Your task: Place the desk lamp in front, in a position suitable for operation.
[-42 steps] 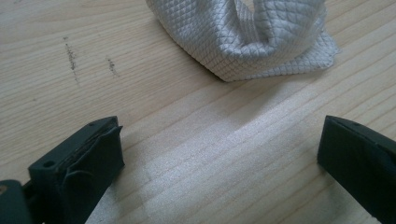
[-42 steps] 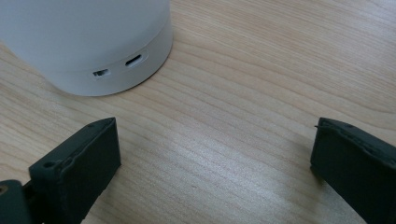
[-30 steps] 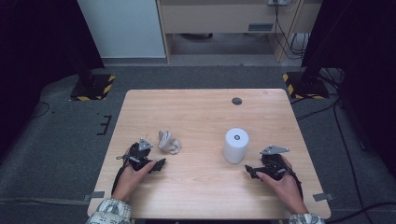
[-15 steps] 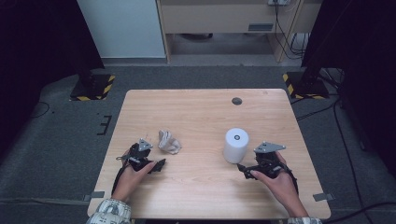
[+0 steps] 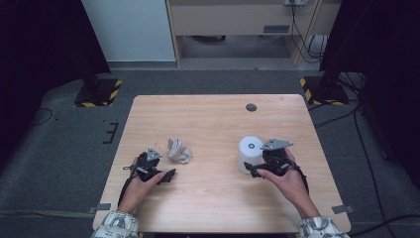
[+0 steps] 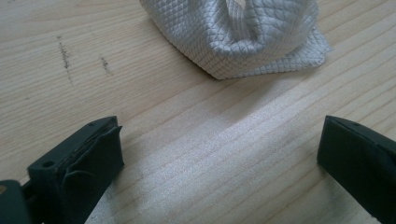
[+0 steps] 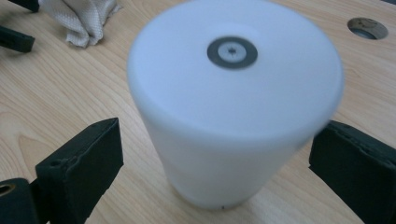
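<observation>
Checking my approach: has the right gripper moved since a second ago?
Yes. In the high view the right gripper has moved forward and leftward, closing on the white cylinder, which has stayed put. Its open fingers now flank the cylinder.

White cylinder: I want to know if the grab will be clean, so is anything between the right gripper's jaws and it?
Nothing visible. The right gripper is open, its black jaws flanking the upright white plastic cylinder on the wooden table. The crumpled white quilted cloth lies well aside.
</observation>
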A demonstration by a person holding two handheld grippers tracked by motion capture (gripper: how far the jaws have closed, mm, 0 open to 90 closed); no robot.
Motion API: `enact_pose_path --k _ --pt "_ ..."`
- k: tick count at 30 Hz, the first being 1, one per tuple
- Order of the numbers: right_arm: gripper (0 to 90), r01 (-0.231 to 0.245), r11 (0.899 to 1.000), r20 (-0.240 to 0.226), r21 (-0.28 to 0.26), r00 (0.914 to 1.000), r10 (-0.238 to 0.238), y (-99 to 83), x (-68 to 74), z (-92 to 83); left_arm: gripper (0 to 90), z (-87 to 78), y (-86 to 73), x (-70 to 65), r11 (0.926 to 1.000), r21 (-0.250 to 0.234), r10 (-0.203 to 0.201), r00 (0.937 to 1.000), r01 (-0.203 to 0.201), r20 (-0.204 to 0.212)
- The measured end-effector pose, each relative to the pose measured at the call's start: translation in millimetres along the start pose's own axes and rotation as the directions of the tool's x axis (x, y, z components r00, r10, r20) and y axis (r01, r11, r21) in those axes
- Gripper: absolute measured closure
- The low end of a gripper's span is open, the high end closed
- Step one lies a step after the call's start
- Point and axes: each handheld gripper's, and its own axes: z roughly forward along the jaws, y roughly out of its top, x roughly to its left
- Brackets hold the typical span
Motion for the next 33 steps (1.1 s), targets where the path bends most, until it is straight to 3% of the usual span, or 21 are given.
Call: enact_pose_path --k 11,17,25,33 --pt "4.2 -0.019 1.0 -0.019 0.011 0.9996 0.019 5.4 -6.9 15.9 0.0 0.2 0.2 0.0 1.0 0.0 0.002 1.0 -0.002 0.0" --pt "4.2 -0.017 0.999 -0.027 -0.028 0.9995 0.017 15.0 -5.7 17.3 0.0 0.2 0.2 0.0 1.0 0.001 0.002 1.0 -0.002 0.0" --pt "8.6 0.014 1.0 -0.014 -0.017 0.9998 -0.014 21.0 -4.4 23.6 0.0 0.2 0.2 0.0 1.0 0.001 0.002 1.0 -0.002 0.0" --pt "8.9 0.041 0.999 -0.044 -0.002 0.9982 -0.042 20.7 14.3 15.1 0.0 0.3 0.4 0.0 1.0 0.001 0.002 1.0 -0.002 0.0"
